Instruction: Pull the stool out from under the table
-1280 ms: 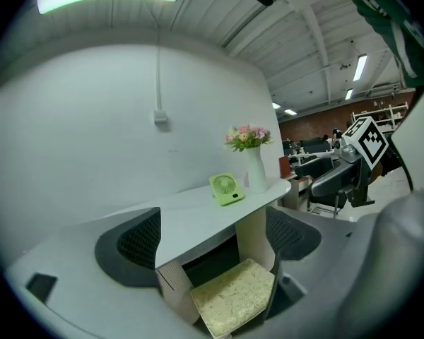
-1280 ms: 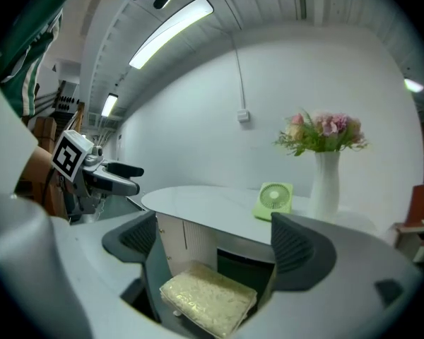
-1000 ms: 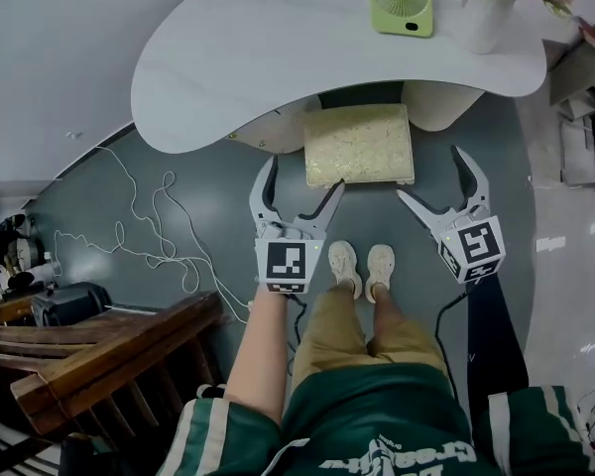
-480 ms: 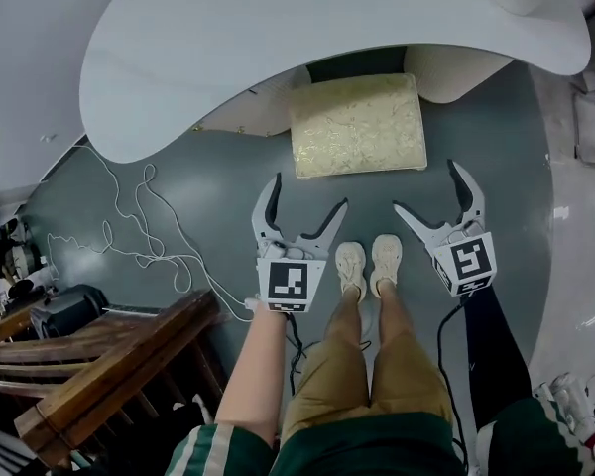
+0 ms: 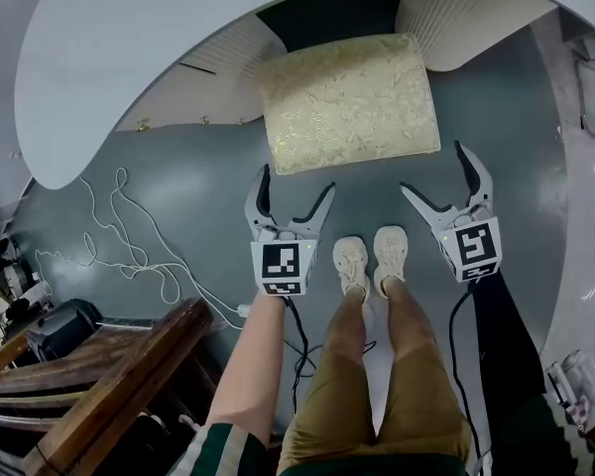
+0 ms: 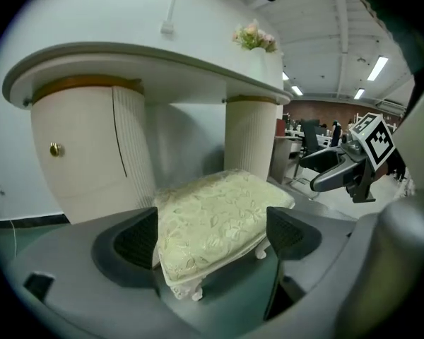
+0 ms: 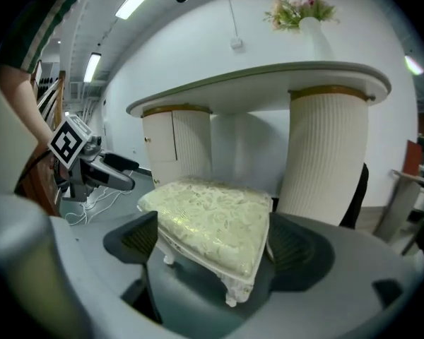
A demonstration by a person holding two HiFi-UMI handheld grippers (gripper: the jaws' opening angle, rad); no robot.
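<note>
The left gripper (image 5: pixel 296 184) and right gripper (image 5: pixel 434 172) were both held with jaws spread wide, clamping nothing, side by side just short of the near edge of the stool (image 5: pixel 349 102). The cushioned stool stood on the floor at the edge of the white table (image 5: pixel 129 48), before the gap between its ribbed pedestals (image 5: pixel 454 13). Each gripper's own view framed a seat corner between its jaws.

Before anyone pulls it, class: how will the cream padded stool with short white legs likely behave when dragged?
Low and wide, the cream padded stool probably won't tip. Its cushion may squash when gripped. Short white legs should slide on the grey floor.
</note>
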